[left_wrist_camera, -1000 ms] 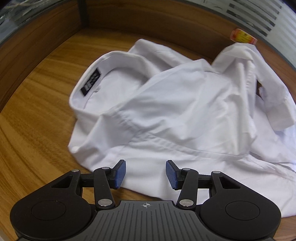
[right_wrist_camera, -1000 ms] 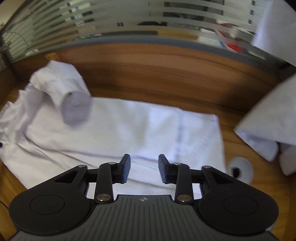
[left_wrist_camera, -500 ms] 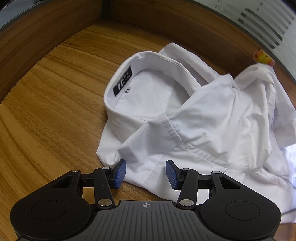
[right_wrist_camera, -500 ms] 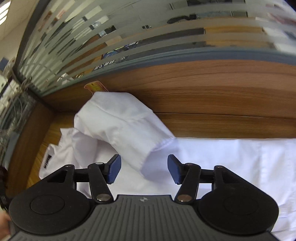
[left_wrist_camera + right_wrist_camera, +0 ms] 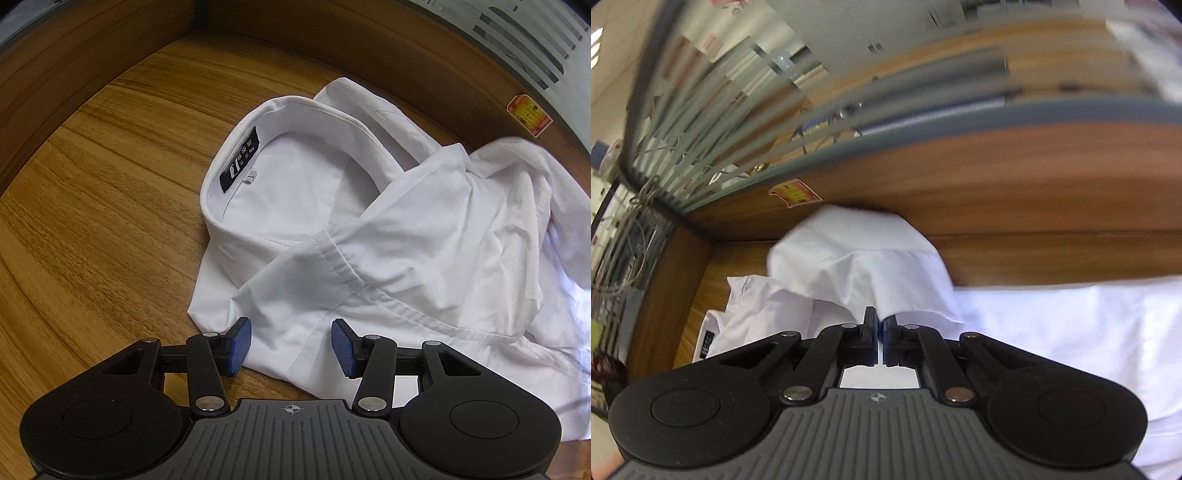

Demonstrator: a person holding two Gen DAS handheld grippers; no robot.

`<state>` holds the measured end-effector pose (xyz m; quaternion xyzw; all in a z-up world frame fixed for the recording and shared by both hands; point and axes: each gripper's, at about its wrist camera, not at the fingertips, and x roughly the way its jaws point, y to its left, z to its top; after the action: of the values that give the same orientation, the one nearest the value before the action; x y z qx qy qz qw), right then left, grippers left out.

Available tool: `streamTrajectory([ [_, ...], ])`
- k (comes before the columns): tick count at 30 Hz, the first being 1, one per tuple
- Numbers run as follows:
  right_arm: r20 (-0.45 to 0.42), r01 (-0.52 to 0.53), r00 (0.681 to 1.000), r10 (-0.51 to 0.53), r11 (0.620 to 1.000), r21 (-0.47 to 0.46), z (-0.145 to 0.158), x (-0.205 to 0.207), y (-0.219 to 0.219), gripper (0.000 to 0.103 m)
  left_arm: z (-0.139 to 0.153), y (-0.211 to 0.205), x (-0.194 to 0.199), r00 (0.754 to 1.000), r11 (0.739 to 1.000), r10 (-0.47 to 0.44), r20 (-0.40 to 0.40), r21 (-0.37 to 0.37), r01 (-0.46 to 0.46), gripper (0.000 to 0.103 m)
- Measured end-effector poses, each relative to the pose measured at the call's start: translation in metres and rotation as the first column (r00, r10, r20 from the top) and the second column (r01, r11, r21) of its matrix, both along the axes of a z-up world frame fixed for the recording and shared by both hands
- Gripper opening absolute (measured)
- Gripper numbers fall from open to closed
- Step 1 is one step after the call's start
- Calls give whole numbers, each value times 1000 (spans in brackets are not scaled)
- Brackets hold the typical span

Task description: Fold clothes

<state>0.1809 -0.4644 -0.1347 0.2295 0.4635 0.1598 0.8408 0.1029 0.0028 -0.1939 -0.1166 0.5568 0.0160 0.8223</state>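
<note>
- The left gripper (image 5: pixel 291 345) is being held wide open at 6 o'clock of its view, nothing between its blue ribbed pads (image 5: pixel 239 346); the shoulder edge of the white shirt (image 5: pixel 406 254) is lying in the gap, untouched by either pad.
- The right gripper (image 5: pixel 880 328) is being held shut, its jaws pressed together on the cuff end of the shirt's sleeve (image 5: pixel 864 266), which is being lifted in a rounded bunch toward 12 o'clock of that view.
- A black neck label (image 5: pixel 239 164) with white characters, too small to be read, is being shown inside the collar (image 5: pixel 295 122) at 11 o'clock of the left view; a small white size tag (image 5: pixel 250 180) marked with what looks like "L" is sitting just beside it.
- A red and yellow sticker (image 5: pixel 529 116) is being shown on the wooden wall at 2 o'clock in the left view; its print cannot be read.
- The shirt is being shown as thin woven cloth, creased and stitched along the seams, with a stiff standing collar.
- The shirt is lying on a wood-grain table (image 5: pixel 92 221), stretching from 12 to 4 o'clock of the left gripper; in the right view its flat body (image 5: pixel 1071 332) is spreading toward 3 o'clock.
- A dark wooden wall (image 5: pixel 1034 177) topped by striped frosted glass (image 5: pixel 738 92) is bounding the table behind.
</note>
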Motion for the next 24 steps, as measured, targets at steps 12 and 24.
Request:
streamTrajectory([
  [12, 1, 120, 993, -120, 989, -92, 46, -132, -92, 2, 0, -11, 4, 998, 997, 56, -18, 56, -55, 51],
  [24, -202, 142, 962, -186, 967, -213, -25, -232, -117, 2, 0, -9, -1, 997, 997, 70, 11, 39, -70, 58],
])
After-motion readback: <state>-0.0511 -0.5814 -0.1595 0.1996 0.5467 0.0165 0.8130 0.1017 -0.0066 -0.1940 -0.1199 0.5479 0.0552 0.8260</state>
